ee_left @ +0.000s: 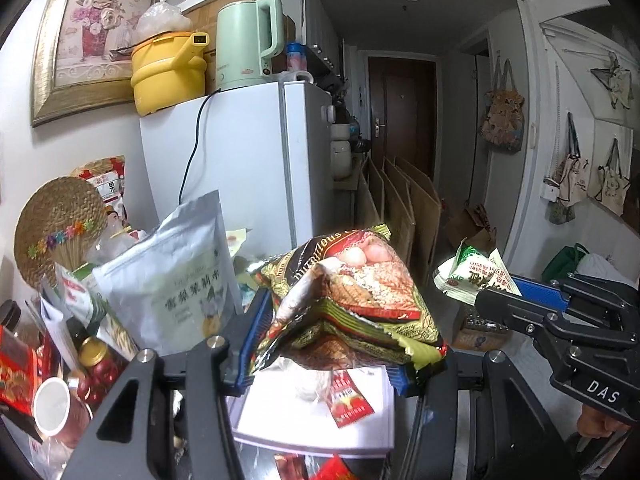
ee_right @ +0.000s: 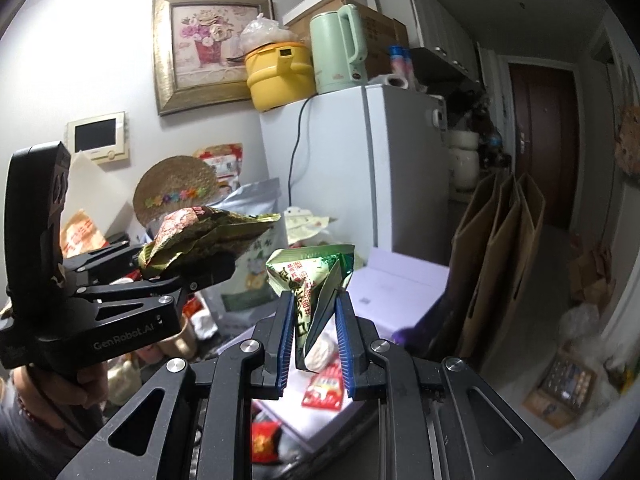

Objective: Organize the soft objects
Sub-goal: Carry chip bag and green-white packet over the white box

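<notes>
Currently both grippers grasp packets aloft: left gripper [ee_left: 332, 344] clamps a crinkled foil snack bag [ee_left: 352, 292] at frame centre; right gripper [ee_right: 314, 334] pinches a green sachet [ee_right: 310, 276], centre. Advised: keep both grips firm, since glossy film slips. Both packs are soft, creased, irregular.

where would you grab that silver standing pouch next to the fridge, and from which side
Take the silver pouch by its flat sealed top edge, coming down from above. It stands upright with that edge free, while clutter crowds its base and the fridge blocks the back. Both grippers are full now, so one would have to unload first.
</notes>
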### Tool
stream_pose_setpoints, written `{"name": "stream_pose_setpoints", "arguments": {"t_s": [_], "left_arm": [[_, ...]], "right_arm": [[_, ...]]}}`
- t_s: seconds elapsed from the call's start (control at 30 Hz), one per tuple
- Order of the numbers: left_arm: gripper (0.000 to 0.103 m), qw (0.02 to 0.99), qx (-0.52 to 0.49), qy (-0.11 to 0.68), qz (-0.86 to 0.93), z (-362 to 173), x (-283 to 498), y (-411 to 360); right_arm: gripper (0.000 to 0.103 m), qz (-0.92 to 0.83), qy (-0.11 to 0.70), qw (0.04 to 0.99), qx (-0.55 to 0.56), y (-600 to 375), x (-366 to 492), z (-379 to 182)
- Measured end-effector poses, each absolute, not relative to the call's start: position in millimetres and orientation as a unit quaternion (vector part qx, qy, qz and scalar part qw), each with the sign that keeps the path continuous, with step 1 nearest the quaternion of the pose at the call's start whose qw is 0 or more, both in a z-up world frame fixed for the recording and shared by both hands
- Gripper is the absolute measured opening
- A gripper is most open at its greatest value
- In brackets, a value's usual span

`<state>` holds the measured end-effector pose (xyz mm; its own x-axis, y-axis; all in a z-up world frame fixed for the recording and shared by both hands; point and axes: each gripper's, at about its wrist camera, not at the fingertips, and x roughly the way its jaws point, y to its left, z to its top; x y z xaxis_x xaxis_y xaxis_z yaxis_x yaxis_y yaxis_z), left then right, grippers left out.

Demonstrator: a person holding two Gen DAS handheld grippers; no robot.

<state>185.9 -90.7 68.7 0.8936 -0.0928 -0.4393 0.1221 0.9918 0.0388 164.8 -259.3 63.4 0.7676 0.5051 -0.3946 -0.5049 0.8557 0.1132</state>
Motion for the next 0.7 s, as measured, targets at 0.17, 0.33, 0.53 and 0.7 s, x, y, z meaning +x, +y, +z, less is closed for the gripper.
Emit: {"name": "stream_pose_setpoints", "arguments": {"t_s": [0.17, 0.33, 0.53, 0.7], "left_arm": [[0.05, 0.97, 0.032, 0.237, -0.049, 68, 219, -88], [0.05, 0.963, 0.035, 0.264, -0.033, 53, 252, -88], [0.05, 0.949, 0.038, 0.312, -0.02, 18, 287, -84], [0.05, 0.94, 0.045, 0.339, -0.008, -5, 303, -81]], "right_arm": [[0.02, 0.275, 0.219, 0.936, 0.002, -255, 199, 68], [0.02, 0.283, 0.238, 0.929, 0.0, -247, 236, 62], [0.02, 0.295, 0.293, 0.909, 0.01, -233, 276, 31], [0.02, 0.288, 0.33, 0.899, 0.01, -226, 298, 1]]}}
